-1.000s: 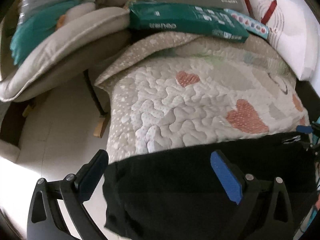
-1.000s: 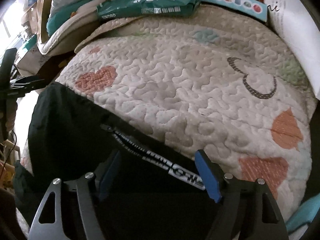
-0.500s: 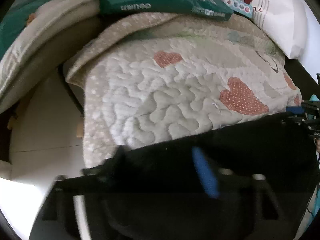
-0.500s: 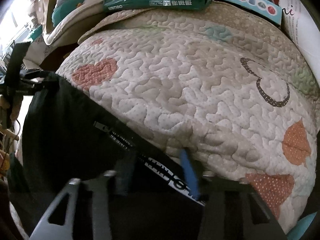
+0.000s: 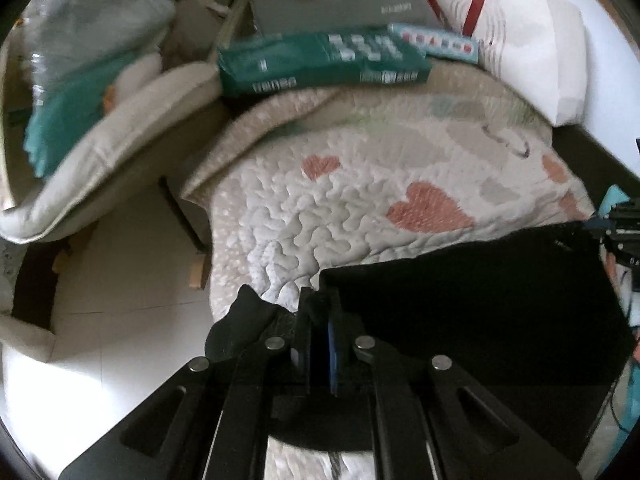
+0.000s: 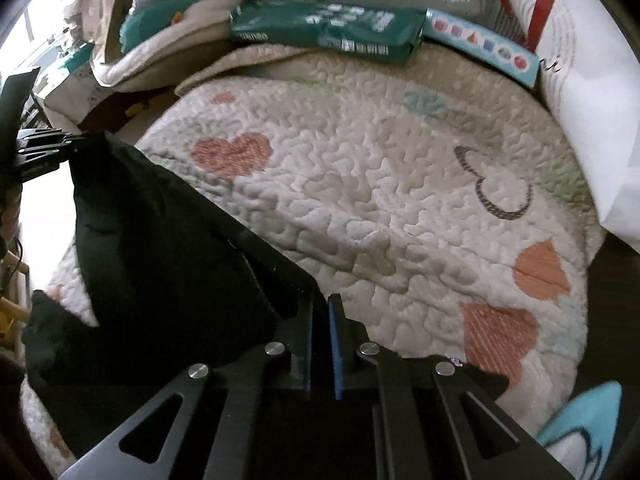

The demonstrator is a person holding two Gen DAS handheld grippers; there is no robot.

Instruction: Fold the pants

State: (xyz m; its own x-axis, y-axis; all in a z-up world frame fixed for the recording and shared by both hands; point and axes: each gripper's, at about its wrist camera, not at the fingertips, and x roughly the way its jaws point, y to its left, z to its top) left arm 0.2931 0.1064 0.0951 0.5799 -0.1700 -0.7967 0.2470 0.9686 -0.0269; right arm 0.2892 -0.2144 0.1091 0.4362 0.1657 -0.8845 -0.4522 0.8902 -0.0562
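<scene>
Pants [image 5: 460,300] apparently pinched in both hand-held grippers, over quilt [image 6: 400,200].

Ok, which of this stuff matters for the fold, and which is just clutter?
In the job:
black pants
left gripper
right gripper
quilt underneath

Lying about:
green pack
shapes box
white pillow

Plenty of open quilt [image 6: 400,184] ahead of both grippers, but the far edge is walled off by a green package [image 6: 326,28], a light-blue box [image 6: 480,50] and a white pillow [image 5: 528,44], with bare floor [image 5: 120,280] off the left side
</scene>
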